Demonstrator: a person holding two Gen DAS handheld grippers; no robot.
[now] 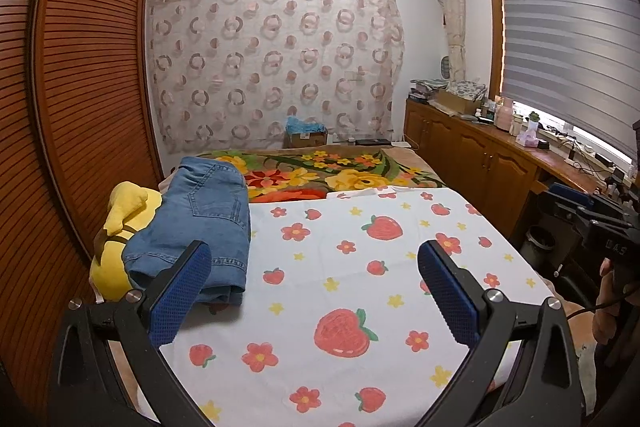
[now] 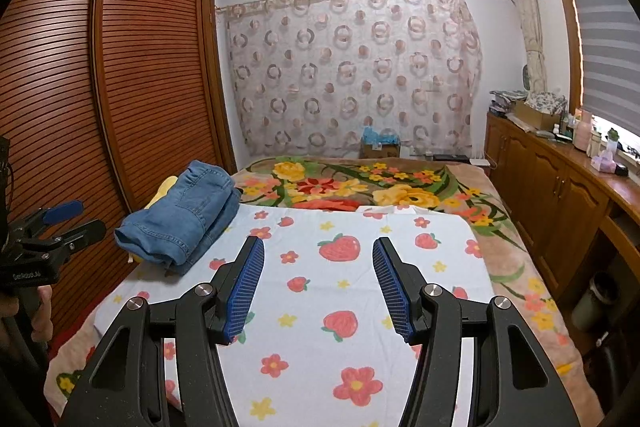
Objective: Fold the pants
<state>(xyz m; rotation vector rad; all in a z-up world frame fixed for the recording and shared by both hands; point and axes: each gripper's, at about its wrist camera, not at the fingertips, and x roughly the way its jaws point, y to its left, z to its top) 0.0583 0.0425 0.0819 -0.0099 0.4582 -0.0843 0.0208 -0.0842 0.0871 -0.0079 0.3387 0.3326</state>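
A folded pair of blue denim pants [image 1: 200, 227] [image 2: 184, 223] lies in a stack at the left side of the bed, resting partly on a yellow plush toy [image 1: 120, 227]. My left gripper [image 1: 314, 259] hovers over the strawberry-print sheet [image 1: 340, 291] with its jaws wide open and nothing between them; its left pad stands just in front of the pants' near edge. My right gripper [image 2: 318, 259] is open too, empty, above the sheet [image 2: 320, 307] to the right of the pants. Each gripper shows at the edge of the other's view, held by a hand.
A slatted wooden wardrobe [image 1: 80, 87] runs along the bed's left side. A floral blanket [image 2: 360, 187] covers the far half of the bed. A wooden cabinet [image 2: 560, 195] with clutter on top lines the right wall under the window blind.
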